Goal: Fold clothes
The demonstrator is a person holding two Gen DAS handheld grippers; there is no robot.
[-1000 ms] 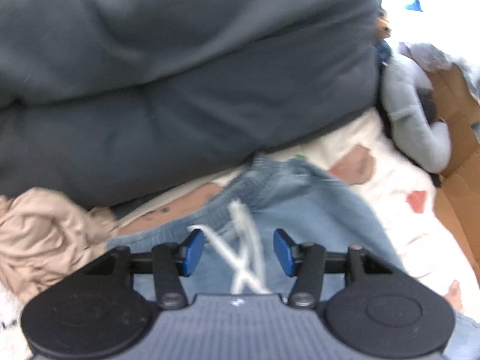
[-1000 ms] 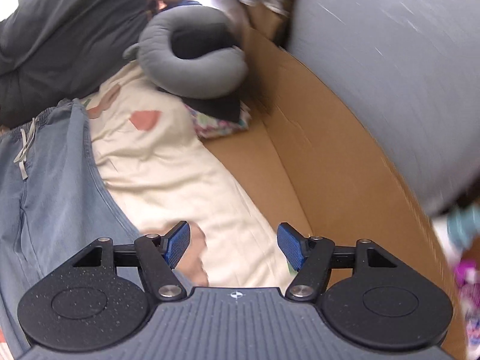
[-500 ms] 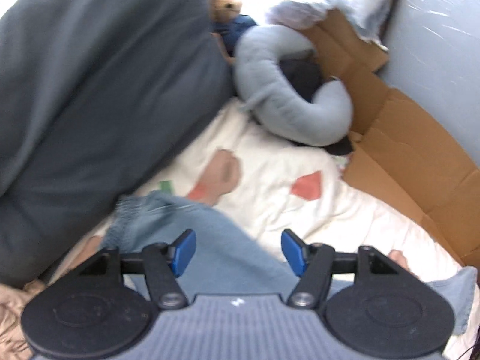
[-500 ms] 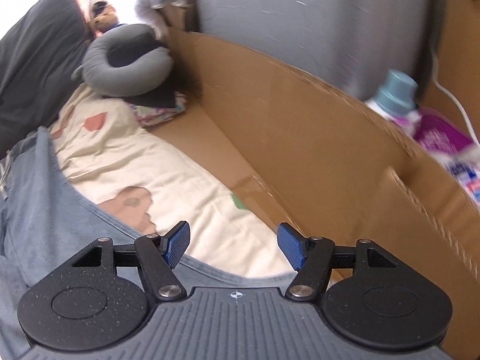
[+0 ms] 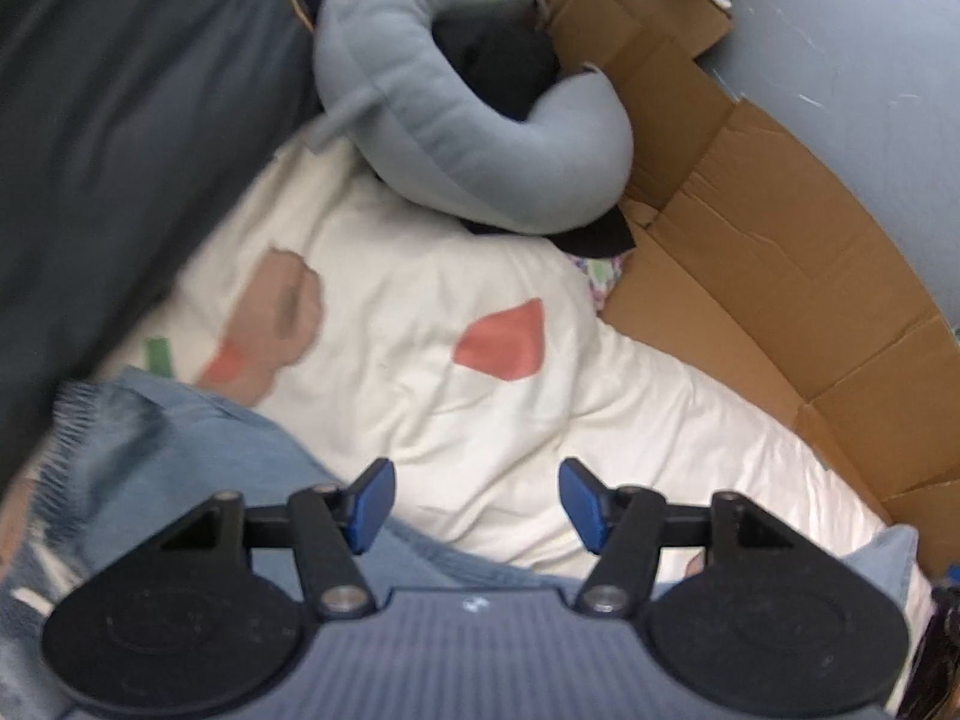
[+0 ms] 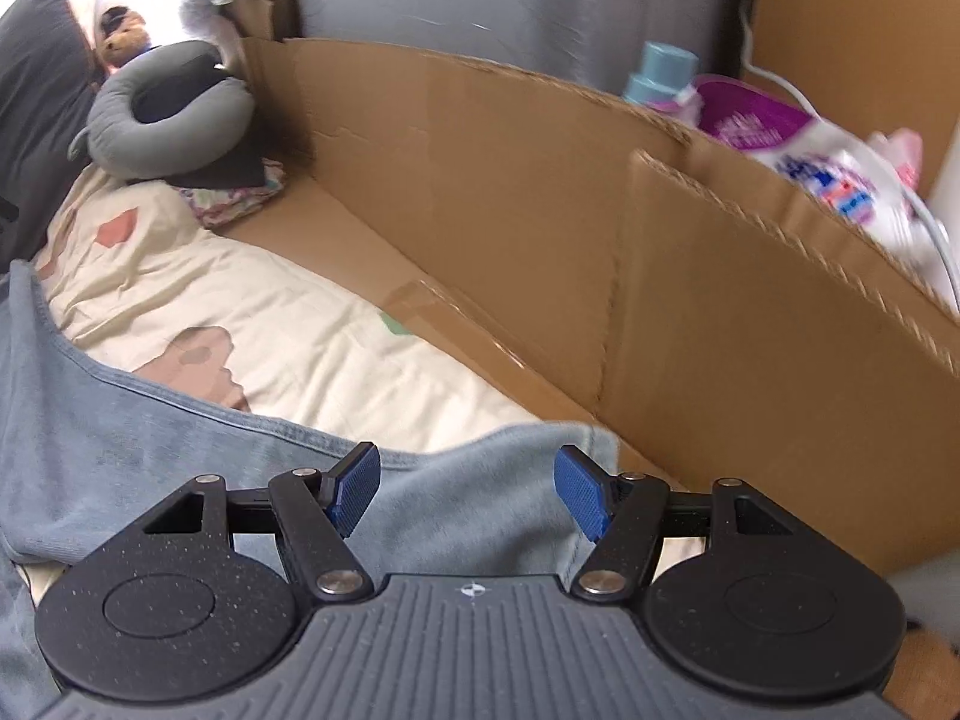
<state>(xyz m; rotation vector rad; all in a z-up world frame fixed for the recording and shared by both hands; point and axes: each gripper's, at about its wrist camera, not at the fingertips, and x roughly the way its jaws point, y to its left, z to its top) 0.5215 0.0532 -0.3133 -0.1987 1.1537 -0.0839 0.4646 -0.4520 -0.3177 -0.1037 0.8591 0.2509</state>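
Observation:
Light blue jeans lie flat on a cream patterned sheet. Their gathered waistband is at the left of the left wrist view. My left gripper hovers over the jeans' side edge. Its jaws are closing, with only sheet showing between the blue pads and nothing gripped. In the right wrist view the jeans run in from the left and a leg end lies under my right gripper. That gripper is open above the cloth, its pads not pressing on it.
A grey neck pillow lies at the head of the sheet beside a dark grey duvet. A cardboard wall borders the sheet on the right. Behind it stand a blue-capped bottle and a purple-and-white pack.
The left view has swung from the waistband and white drawstring to the jeans' side edge and the sheet. The right view has moved from the sheet's edge to the leg end by the cardboard.

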